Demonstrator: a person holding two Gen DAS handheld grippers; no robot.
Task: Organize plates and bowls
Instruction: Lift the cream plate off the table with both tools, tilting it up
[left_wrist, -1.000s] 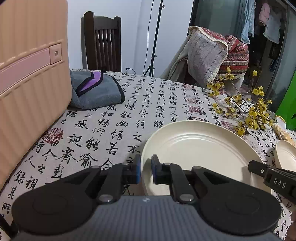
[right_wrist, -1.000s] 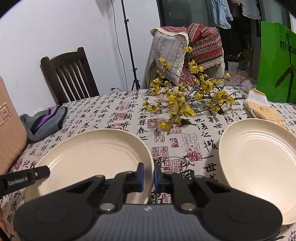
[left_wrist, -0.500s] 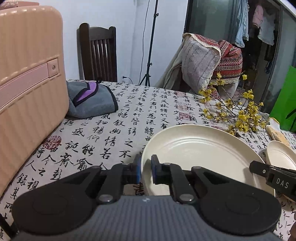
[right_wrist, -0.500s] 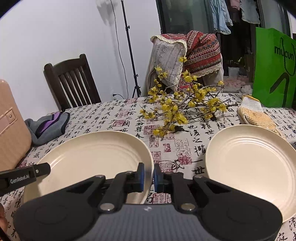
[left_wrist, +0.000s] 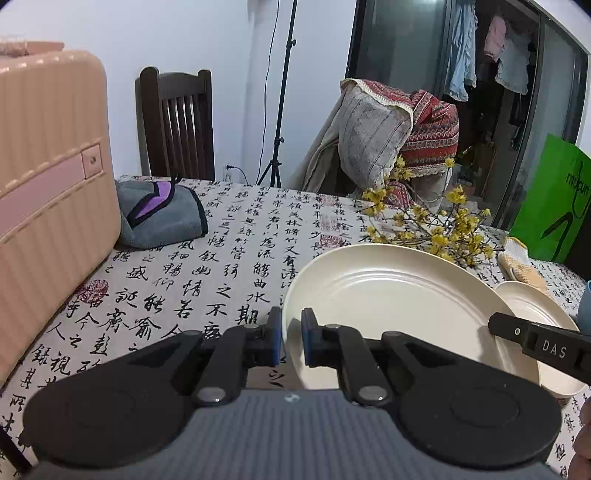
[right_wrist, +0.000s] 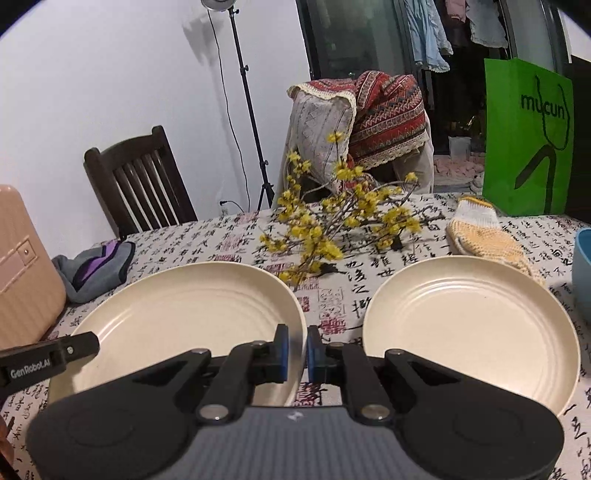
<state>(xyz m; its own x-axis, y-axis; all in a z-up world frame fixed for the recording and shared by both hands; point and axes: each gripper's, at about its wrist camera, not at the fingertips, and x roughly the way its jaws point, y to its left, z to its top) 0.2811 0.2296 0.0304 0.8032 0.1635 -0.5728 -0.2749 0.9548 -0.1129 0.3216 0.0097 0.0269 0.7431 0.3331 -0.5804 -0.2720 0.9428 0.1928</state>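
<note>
A large cream plate (left_wrist: 391, 306) is gripped from both sides and hangs just above the table. My left gripper (left_wrist: 291, 339) is shut on its left rim. My right gripper (right_wrist: 295, 350) is shut on the right rim of the same plate (right_wrist: 184, 321). Each wrist view shows one black finger of the other gripper reaching in from the side. A second cream plate (right_wrist: 469, 332) lies flat on the tablecloth to the right, also visible in the left wrist view as the second plate (left_wrist: 535, 321). The edge of a blue bowl (right_wrist: 583, 273) shows at the far right.
A pink suitcase (left_wrist: 48, 206) stands at the table's left. A folded grey and purple cloth (left_wrist: 159, 218) lies beside it. Yellow flower branches (right_wrist: 332, 229) and a knitted glove (right_wrist: 484, 232) lie behind the plates. A green bag (right_wrist: 528, 136) and chairs stand beyond the table.
Both grippers have risen and drawn back a little, carrying the shared plate with them. The table surface sits lower in both views. The second plate has stayed where it was.
</note>
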